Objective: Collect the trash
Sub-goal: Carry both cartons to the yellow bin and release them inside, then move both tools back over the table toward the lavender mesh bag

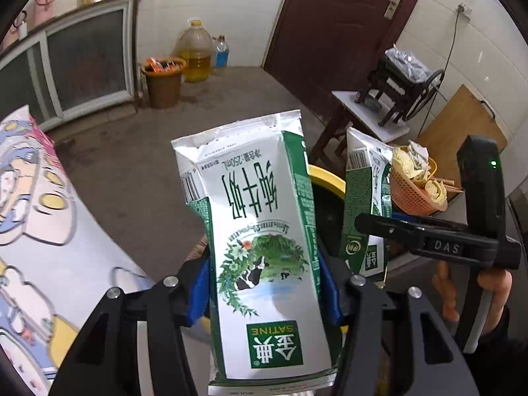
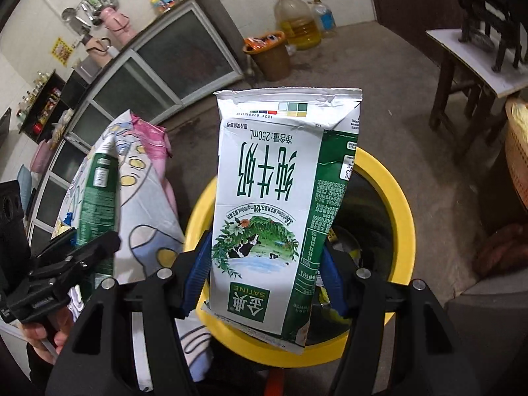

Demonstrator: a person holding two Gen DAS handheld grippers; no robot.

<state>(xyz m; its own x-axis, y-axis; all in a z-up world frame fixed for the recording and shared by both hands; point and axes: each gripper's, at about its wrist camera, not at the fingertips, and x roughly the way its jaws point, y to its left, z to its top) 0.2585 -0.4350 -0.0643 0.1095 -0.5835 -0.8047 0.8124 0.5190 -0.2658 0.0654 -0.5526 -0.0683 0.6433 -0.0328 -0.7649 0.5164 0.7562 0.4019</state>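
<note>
I'm over a bare grey concrete floor (image 2: 412, 76) in a tiled kitchen, with a brown door (image 1: 333, 23) at 1 o'clock in the left view and a glass-fronted cabinet (image 2: 148, 76) at 10 o'clock in the right view. Both tongs tilt steeply down. My left tongs (image 1: 264, 283) grip a flattened milk carton (image 1: 260, 231) between blue pads, its glossy white-and-green print upside down. My right tongs (image 2: 264, 267) clamp a second carton (image 2: 280, 198) the same way, directly over the yellow-rimmed bin (image 2: 402, 217), whose inside is dark. A cartoon-print cloth (image 1: 36, 231) lies at 9 o'clock. An orange mesh basket (image 1: 412, 194) sits at 3 o'clock.
</note>
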